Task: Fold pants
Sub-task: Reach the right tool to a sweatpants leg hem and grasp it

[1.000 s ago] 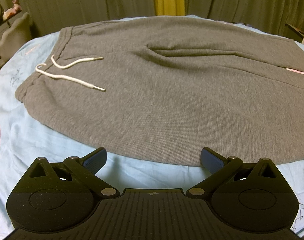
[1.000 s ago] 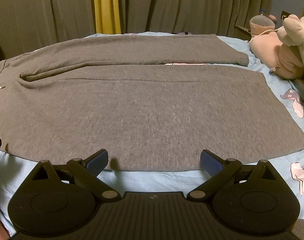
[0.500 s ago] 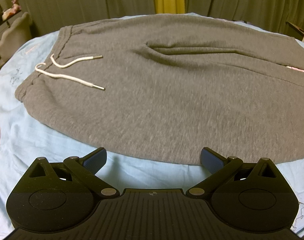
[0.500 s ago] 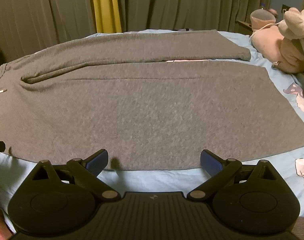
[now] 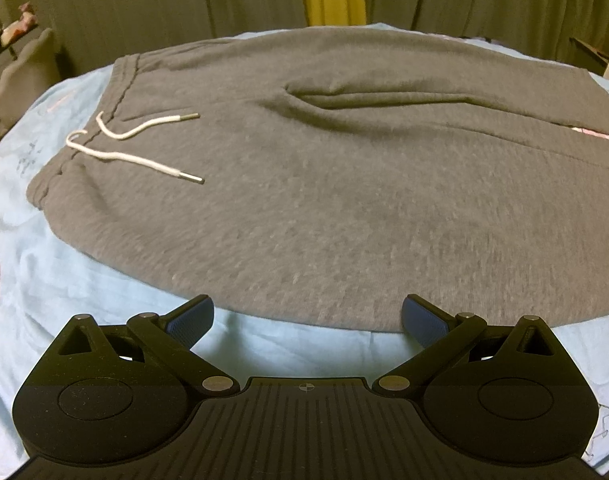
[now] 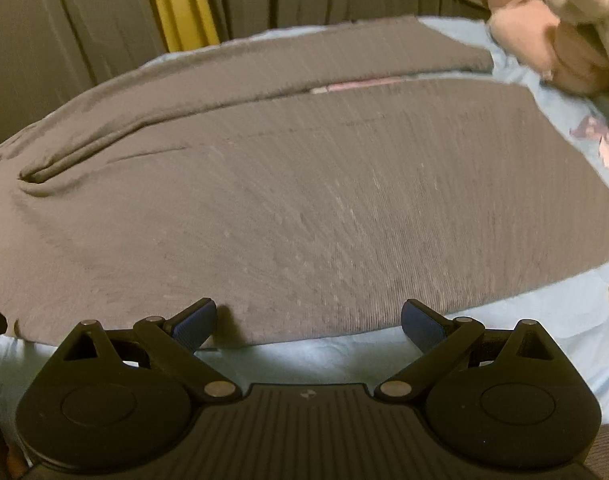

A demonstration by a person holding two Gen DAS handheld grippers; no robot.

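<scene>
**Both grippers spread at the near edge of the pants**

While the grey pants [image 5: 344,184] lie flat across the light blue bedsheet [image 5: 84,280], the left gripper [image 5: 307,312] hangs just short of their near edge with its jaws spread wide and nothing between them. Its blue fingertips [image 5: 192,314] sit over the sheet right at the hem of the fabric; whether they touch it cannot be told. The waistband lies to the left in this view, with the white drawstring [image 5: 136,152] resting on the cloth in two loose strands.

In the right wrist view, the right gripper [image 6: 308,316] is likewise spread and empty, at the near edge of the nearer leg [image 6: 324,208]. The farther leg [image 6: 284,60] runs alongside it, with a sliver of sheet showing between them toward the cuffs. Pink plush toys [image 6: 552,32] sit on the bed beyond the cuffs, at the upper right, and drawn curtains [image 6: 84,20] hang behind the bed
</scene>
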